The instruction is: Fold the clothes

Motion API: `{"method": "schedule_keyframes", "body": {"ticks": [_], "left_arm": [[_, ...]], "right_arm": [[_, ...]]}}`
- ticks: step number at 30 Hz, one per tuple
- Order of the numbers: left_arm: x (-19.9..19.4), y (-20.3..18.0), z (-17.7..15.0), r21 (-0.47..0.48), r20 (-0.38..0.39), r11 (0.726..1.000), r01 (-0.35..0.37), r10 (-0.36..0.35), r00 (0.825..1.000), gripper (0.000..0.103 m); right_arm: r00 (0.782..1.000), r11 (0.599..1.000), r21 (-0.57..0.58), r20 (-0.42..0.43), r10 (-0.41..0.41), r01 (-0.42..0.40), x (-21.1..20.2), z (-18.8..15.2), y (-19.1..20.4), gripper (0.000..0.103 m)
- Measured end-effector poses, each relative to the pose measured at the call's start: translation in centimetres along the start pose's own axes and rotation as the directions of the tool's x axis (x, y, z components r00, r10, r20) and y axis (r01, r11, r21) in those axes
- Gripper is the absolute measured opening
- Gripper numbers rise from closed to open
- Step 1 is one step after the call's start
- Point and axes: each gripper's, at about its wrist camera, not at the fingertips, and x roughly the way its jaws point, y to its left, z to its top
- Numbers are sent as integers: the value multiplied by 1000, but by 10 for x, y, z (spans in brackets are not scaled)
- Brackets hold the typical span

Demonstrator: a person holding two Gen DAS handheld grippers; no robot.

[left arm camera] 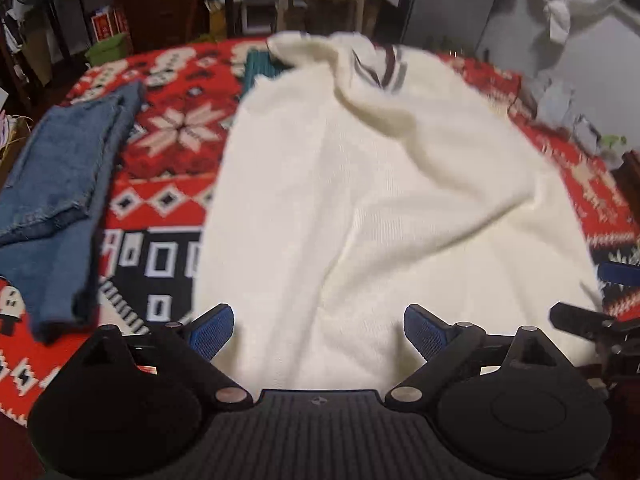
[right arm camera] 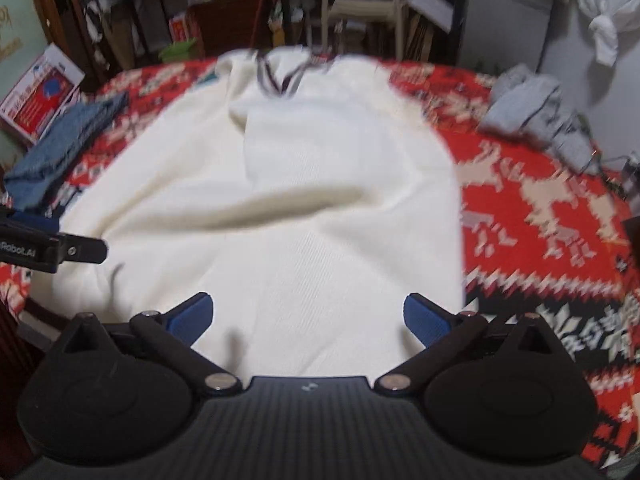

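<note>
Red patterned blanket [left arm camera: 168, 200] bearing a cream sweater [left arm camera: 360, 200], jeans [left arm camera: 60, 184] at 9 o'clock; left gripper [left arm camera: 318, 330] and right gripper [right arm camera: 308, 320] both spread wide, grasping nothing.

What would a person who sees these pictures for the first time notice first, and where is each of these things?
The eye goes first to the cream sweater, spread rumpled across the middle of the red patterned blanket, its striped neck at the far end. Both grippers, left gripper and right gripper, are at its near hem with jaws wide open. Folded blue jeans lie to the left, and a grey garment lies at the far right.
</note>
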Motion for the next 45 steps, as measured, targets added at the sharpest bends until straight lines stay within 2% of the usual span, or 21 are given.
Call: {"method": "schedule_keyframes", "body": {"ticks": [7,9,10,19,28,34,39,45], "left_arm": [[19,-12,-6,127,-32,992,-10,15,999,94],[22,-14,-8,160,-33,987,-8,13,999,100],[24,-14,-8,159,-29,987,-4,9,1000,103],[25,-13,-9,164,-11,986,-1,2,1000,103],[27,-14,-6,168,-29,986,-2,6,1000,103],[25,-15,-12,172,37,985,-8,1,999,103],[27,-14,-8,175,12,985,-2,0,1000,103],[25,-14,-13,180,42,984,-2,-6,999,103]], "right_arm": [[995,1000,-2,-96,-26,25,32,-12,-1,103],[995,999,-14,-92,-30,29,33,-15,0,103],[995,999,-19,-91,-32,30,33,-16,1,103],[997,999,-6,-71,-35,35,31,-17,1,103],[998,999,-4,-56,-41,41,32,-18,1,103],[995,999,-2,-79,-54,54,34,-15,3,103],[993,998,3,-106,-56,57,35,-11,2,103],[997,999,-3,-52,-54,54,31,-19,3,103]]}}
